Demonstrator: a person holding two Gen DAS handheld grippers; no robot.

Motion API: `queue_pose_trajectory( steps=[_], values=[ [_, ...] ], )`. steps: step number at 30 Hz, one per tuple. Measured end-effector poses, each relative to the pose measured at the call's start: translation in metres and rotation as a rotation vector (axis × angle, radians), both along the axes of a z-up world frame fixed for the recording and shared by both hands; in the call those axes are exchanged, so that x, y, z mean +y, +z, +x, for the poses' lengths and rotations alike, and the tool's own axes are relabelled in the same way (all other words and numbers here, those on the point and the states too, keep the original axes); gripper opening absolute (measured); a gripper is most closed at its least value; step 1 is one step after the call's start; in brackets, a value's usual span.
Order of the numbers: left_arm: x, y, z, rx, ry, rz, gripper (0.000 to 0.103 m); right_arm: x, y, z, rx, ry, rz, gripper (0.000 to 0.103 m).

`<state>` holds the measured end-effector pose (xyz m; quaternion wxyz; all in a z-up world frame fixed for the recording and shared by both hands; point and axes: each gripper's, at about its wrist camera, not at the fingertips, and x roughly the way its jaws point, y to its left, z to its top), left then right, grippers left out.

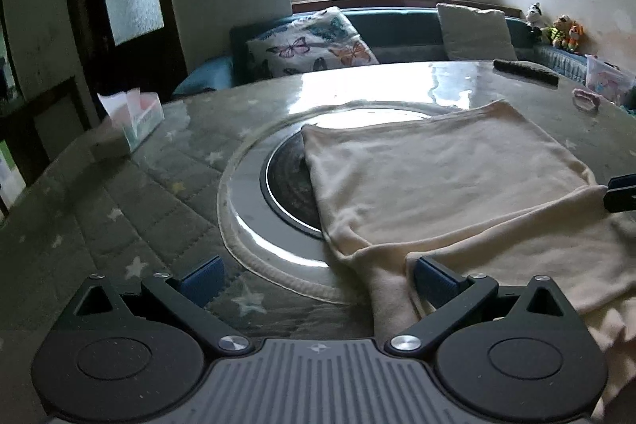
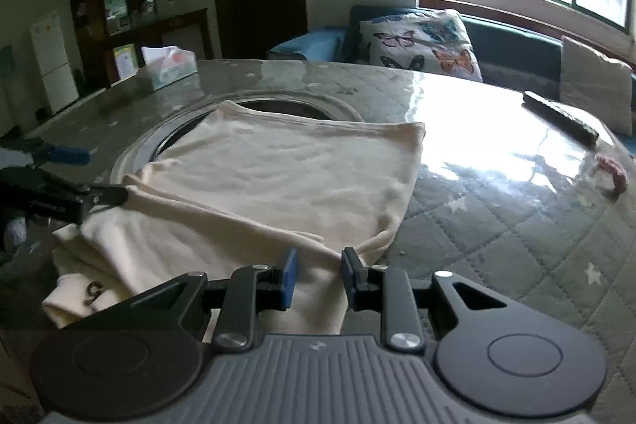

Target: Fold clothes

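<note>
- On the round table [image 1: 119,209], a cream garment [image 1: 449,177] lies partly folded, draped over the right half of the circular inset hob [image 1: 278,185] at the table's middle, its near end bunched toward the table edge.
- Beside the hob's near rim, the left gripper [image 1: 318,277] hangs low with its fingers spread wide; the right-hand pad touches a near fold of the garment, the left-hand pad is over bare table. Nothing is held.
- At the garment's near right corner, the right gripper [image 2: 317,277] has its fingers apart, with cloth lying in the gap between them; not yet pinched, as far as I can tell.
- Likely handling: light, soft, limp knit that sags and creases; it may slide on the glossy table cover.
- Best hold, by judgement: pinch the near corners or hem edge, catching every layer, and lift both sides evenly.
- Beyond the hob sit a tissue box [image 1: 135,122] and a dark remote [image 1: 524,68], well apart from the garment.
</note>
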<state>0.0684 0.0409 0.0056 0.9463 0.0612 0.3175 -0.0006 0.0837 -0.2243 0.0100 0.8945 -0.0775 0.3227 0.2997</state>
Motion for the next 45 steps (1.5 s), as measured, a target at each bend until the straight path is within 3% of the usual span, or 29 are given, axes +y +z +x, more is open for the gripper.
queue_pose_trajectory(
  steps=[8,16,22,31,37,39,45],
  values=[
    [-0.018,0.000,-0.018,-0.020,-0.096,0.060,0.103,0.021,0.000,-0.017,-0.013,0.100,-0.013,0.036],
    [-0.014,-0.004,-0.027,-0.006,-0.114,0.082,0.103,0.053,-0.012,-0.026,-0.008,0.165,-0.039,0.036],
    [-0.014,0.003,-0.045,-0.025,-0.163,0.120,0.103,0.031,-0.007,-0.030,-0.008,0.103,-0.032,0.036],
    [-0.031,0.004,-0.086,-0.033,-0.353,0.219,0.103,0.000,-0.006,-0.040,0.007,0.041,-0.013,0.038],
    [-0.047,-0.002,-0.102,-0.032,-0.477,0.242,0.103,-0.012,-0.012,-0.040,0.034,0.000,-0.007,0.038],
    [-0.053,-0.006,-0.104,-0.037,-0.513,0.248,0.100,-0.015,-0.008,-0.044,0.029,0.006,-0.005,0.038],
    [-0.062,-0.011,-0.099,-0.055,-0.595,0.213,0.076,-0.022,0.000,-0.057,0.013,0.014,-0.027,0.041]
  ],
)
